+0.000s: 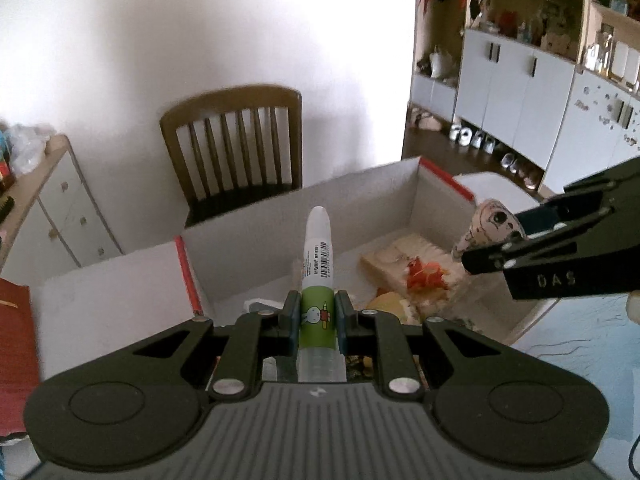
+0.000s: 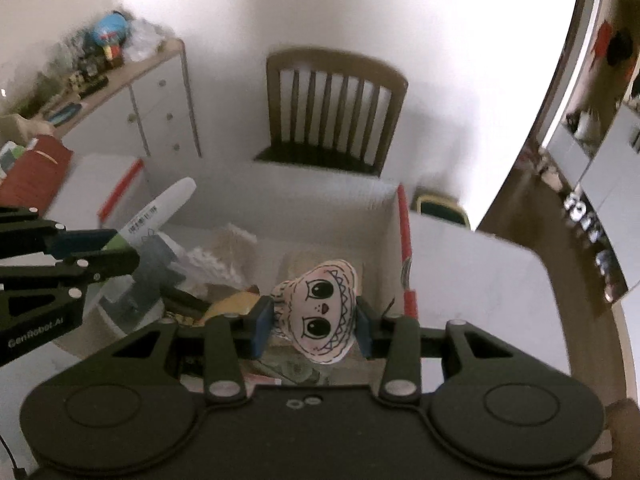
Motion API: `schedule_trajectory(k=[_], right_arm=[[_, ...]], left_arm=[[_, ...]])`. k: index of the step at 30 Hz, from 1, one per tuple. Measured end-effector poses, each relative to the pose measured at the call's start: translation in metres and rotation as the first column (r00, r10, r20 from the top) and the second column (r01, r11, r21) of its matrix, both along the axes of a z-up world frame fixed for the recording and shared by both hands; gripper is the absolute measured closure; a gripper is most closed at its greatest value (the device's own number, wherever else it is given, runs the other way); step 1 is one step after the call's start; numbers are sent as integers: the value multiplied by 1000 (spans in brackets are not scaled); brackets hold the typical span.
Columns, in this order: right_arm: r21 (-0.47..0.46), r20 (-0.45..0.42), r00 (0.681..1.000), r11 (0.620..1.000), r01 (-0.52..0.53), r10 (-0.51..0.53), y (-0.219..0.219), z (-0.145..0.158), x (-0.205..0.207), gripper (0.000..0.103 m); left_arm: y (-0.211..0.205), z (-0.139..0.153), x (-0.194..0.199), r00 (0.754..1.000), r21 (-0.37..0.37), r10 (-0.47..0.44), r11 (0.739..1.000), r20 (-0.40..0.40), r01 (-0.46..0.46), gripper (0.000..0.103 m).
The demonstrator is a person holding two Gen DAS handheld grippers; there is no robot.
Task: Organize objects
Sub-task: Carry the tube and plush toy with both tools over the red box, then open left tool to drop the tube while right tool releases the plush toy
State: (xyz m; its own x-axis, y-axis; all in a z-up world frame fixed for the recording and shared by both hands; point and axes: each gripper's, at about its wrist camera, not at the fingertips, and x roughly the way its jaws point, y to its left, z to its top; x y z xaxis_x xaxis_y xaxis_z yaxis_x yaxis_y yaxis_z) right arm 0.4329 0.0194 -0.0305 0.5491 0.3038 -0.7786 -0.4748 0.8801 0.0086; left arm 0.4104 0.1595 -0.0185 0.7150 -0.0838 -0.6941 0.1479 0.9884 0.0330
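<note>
My left gripper [image 1: 317,314] is shut on a glue pen [image 1: 317,264] with a white cap and a green label; the pen points forward over an open cardboard box [image 1: 280,216]. In the right wrist view that pen [image 2: 160,212] comes in from the left. My right gripper [image 2: 312,320] is shut on a small stuffed toy [image 2: 320,312], cream with a drawn face and big black eyes, held above the box [image 2: 336,200]. The left wrist view shows the toy [image 1: 486,228] at the right, in the right gripper's fingers [image 1: 500,258]. Inside the box lie several items, among them something orange [image 1: 424,276].
A wooden chair [image 1: 236,148] stands behind the box against a white wall. White box flaps [image 1: 116,292] with red edges spread to either side. A low white cabinet [image 2: 160,108] with clutter on top is at the left. White cupboards [image 1: 516,80] line the far right.
</note>
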Motion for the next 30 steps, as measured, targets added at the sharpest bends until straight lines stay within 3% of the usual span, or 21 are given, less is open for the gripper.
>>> schedule_trajectory(k=[11,22,30], right_arm=[[-20,-142,990,1000,10,-12,8,-43,12,62],[1,-171,985,1000,4,-3,6,-52,13,58],[1,-141,990,1000,-23,23,4,-45,2,44]], left_arm=[[-4,-38,31,993,16,-14,1000,-120,16,86],[-5,-64,41,975,7,2,1000,-220,-1,86],[-3,-63,39,975,-31,7,999,-223,-14,83]])
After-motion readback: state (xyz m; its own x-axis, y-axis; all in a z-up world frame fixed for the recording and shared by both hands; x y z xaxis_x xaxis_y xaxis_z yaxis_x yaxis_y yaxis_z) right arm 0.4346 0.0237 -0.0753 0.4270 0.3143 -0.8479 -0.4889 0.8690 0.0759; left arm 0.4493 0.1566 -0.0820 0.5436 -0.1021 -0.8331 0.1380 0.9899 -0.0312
